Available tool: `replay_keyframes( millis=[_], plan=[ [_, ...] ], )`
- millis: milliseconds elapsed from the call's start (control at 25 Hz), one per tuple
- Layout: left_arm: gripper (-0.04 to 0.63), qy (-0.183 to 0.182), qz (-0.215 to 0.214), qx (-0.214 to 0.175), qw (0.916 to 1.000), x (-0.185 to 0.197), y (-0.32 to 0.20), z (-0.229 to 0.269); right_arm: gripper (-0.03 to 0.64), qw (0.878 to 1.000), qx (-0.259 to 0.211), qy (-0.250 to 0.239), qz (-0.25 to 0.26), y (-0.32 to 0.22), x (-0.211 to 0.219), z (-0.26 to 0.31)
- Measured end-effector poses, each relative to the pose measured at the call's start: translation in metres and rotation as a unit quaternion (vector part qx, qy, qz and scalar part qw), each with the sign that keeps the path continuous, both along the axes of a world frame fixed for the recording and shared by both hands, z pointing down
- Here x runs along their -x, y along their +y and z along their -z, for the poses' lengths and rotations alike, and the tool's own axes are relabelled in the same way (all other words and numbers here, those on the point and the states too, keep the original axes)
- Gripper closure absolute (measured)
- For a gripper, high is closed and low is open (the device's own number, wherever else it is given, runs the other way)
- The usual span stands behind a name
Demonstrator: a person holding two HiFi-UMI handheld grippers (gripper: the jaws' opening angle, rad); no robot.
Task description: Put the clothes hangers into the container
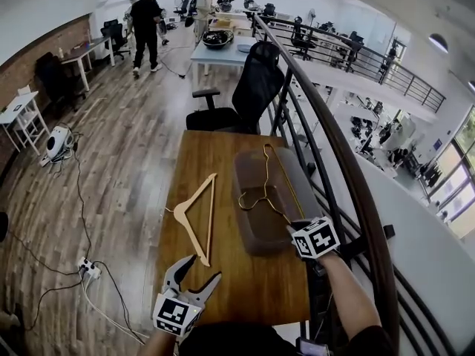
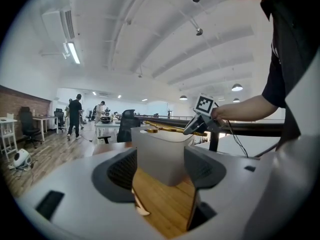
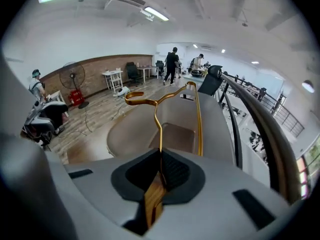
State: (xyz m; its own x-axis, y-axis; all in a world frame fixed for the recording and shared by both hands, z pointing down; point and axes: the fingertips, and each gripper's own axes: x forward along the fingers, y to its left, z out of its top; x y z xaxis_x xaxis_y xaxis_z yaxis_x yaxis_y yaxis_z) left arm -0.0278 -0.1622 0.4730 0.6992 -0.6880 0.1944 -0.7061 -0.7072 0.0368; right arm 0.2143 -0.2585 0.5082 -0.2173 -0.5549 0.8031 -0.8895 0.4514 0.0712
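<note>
A gold wire hanger (image 1: 266, 188) hangs over the grey-brown container (image 1: 251, 232) on the right side of the wooden table. My right gripper (image 1: 292, 225) is shut on its lower end; in the right gripper view the wire (image 3: 160, 115) runs up from the closed jaws (image 3: 161, 173) above the container (image 3: 172, 134). A wooden hanger (image 1: 196, 217) lies flat on the table left of the container. My left gripper (image 1: 202, 269) stands open just behind its near end, holding nothing. In the left gripper view its jaws (image 2: 162, 170) frame the container (image 2: 161, 154).
The table (image 1: 252, 288) ends at a railing (image 1: 349, 176) on the right. A black office chair (image 1: 249, 87) stands beyond its far end. Two people (image 1: 145, 24) stand far off by other desks. Cables and a power strip (image 1: 89, 269) lie on the floor at left.
</note>
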Motion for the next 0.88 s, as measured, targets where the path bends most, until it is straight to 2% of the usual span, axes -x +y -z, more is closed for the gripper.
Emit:
replay_keyframes(
  millis=[120, 280, 520, 600, 720, 880],
  plan=[
    [0.295, 0.0, 0.006, 0.001, 1.0, 0.002, -0.001, -0.001, 0.607, 0.999, 0.031, 0.028, 0.01, -0.004, -0.002, -0.007],
    [0.295, 0.002, 0.013, 0.002, 0.9999, 0.005, -0.001, 0.0, 0.604, 0.997, 0.071, 0.016, 0.022, -0.008, 0.0, -0.006],
    [0.295, -0.001, 0.017, 0.003, 0.9998, 0.006, 0.0, -0.001, 0.588, 0.994, 0.094, 0.047, 0.034, -0.027, -0.004, -0.013],
    [0.295, -0.002, 0.017, 0.004, 0.9998, 0.006, 0.002, 0.0, 0.586, 0.993, 0.104, 0.041, 0.036, -0.031, -0.002, -0.015],
    [0.295, -0.004, 0.02, 0.006, 0.9998, 0.009, 0.005, -0.001, 0.584, 0.992, 0.122, 0.006, 0.038, -0.033, 0.004, -0.015],
    [0.295, -0.005, 0.031, 0.014, 0.9994, 0.015, 0.006, -0.005, 0.572, 0.993, 0.115, -0.009, 0.037, -0.042, 0.003, -0.016]
  ],
)
